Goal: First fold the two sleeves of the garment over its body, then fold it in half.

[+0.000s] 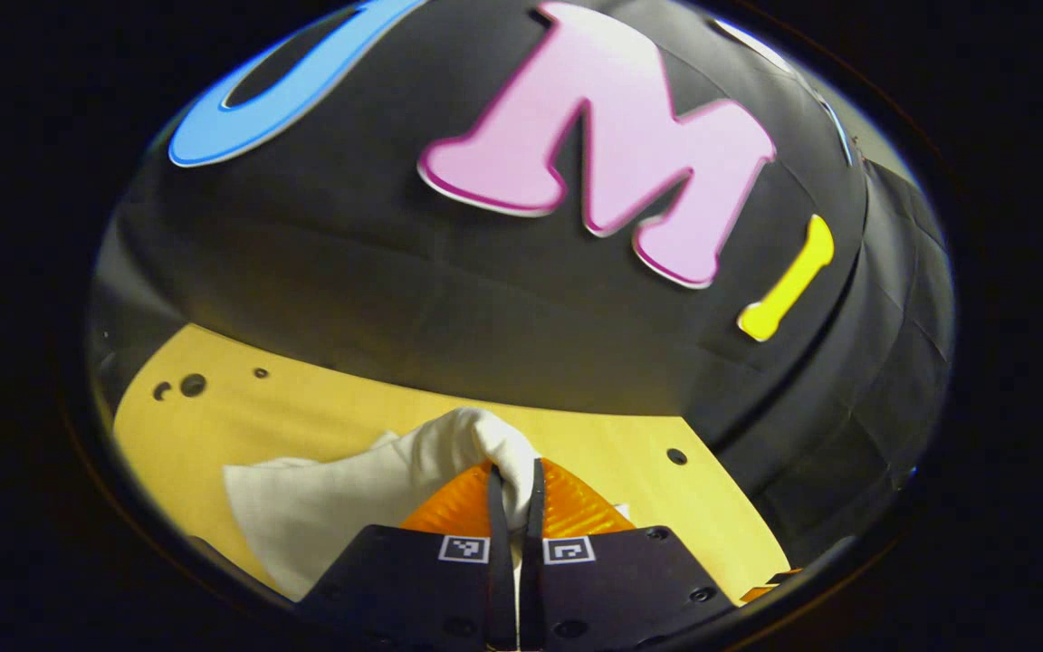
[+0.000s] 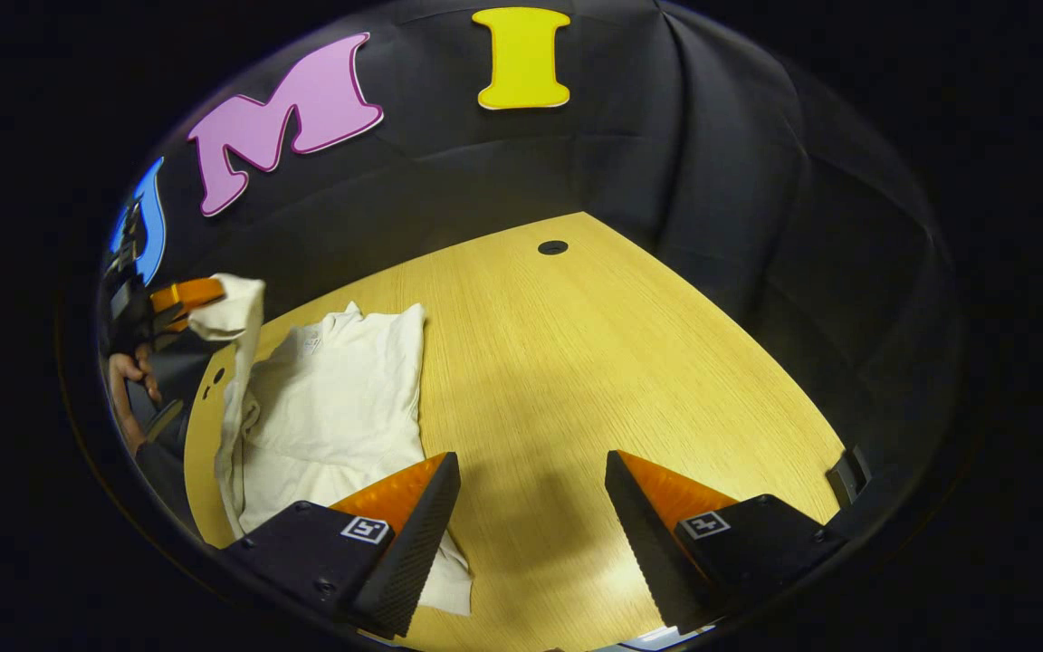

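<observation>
- Left gripper (image 1: 514,493): jaws clamped on a bunched sleeve (image 1: 485,444) of the white garment (image 2: 340,389), raised above the wooden surface (image 2: 576,362).
- Seen at the far left of the right gripper view: same gripper, gripped by a hand (image 2: 128,380), sleeve draped from it.
- Right gripper (image 2: 531,507): jaws wide apart, empty, above bare surface just beside the garment.
- Garment body: flat on the surface's left part.

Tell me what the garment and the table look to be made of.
Garment: soft off-white woven or knit cloth, likely cotton, matte; it creases and drapes limply where the left tongs pinch and lift a sleeve.
Table: pale yellow wood or wood-look laminate, smooth with a slight sheen; fine straight grain lines and a soft light reflection show, so veneer or print is open.
</observation>
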Motion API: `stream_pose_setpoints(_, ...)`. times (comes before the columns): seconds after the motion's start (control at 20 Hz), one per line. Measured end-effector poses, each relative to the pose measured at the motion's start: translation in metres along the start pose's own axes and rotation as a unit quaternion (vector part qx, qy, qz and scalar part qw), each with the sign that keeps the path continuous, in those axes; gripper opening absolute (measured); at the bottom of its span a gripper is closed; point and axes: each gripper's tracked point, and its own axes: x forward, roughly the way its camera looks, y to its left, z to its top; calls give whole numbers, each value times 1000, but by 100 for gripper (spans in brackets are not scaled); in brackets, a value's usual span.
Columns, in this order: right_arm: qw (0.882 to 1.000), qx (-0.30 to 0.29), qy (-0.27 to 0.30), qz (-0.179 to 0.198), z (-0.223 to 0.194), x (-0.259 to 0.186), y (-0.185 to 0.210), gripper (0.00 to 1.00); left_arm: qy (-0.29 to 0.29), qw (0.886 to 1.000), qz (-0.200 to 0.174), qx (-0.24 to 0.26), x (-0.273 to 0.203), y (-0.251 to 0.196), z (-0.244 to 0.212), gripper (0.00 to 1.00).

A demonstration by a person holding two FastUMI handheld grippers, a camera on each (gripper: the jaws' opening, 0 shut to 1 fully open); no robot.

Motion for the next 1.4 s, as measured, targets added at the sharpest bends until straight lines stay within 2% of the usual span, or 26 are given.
stream_pose_setpoints(0.1, 1000, -9, 5, 1, -7, 0, 4, 99, 25, 999, -22, 6, 24, -34, -29, 8)
stream_pose_setpoints(0.2, 1000, -16, 9, 3, -12, 0, 7, 99, 44, 998, -39, 3, 39, -53, -52, 14)
stream_pose_setpoints(0.25, 1000, -19, 12, 5, -14, 1, 9, 99, 54, 998, -41, 0, 44, -60, -62, 21)
stream_pose_setpoints(0.35, 1000, -22, 15, 9, -17, 4, 13, 99, 67, 996, -56, -8, 42, -74, -73, 53)
stream_pose_setpoints(0.45, 999, -22, 17, 15, -19, 5, 21, 99, 64, 997, -51, 5, 30, -62, -76, 85)
stream_pose_setpoints(0.5, 999, -24, 20, 21, -21, 6, 26, 99, 63, 997, -40, 15, 21, -51, -77, 97)
stream_pose_setpoints(0.6, 999, -27, 30, 33, -28, 8, 37, 99, 64, 997, -1, 30, -13, -6, -82, 98)
stream_pose_setpoints(0.95, 994, -28, 68, 80, -66, 6, 76, 99, 73, 992, 99, 15, -134, 111, -117, 98)
stream_pose_setpoints(1.15, 990, -40, 92, 95, -94, 1, 91, 99, 92, 984, 150, 33, -201, 154, -154, 98)
stream_pose_setpoints(1.4, 986, -56, 118, 104, -119, -1, 99, 99, 140, 972, 189, 21, -255, 176, -220, 98)
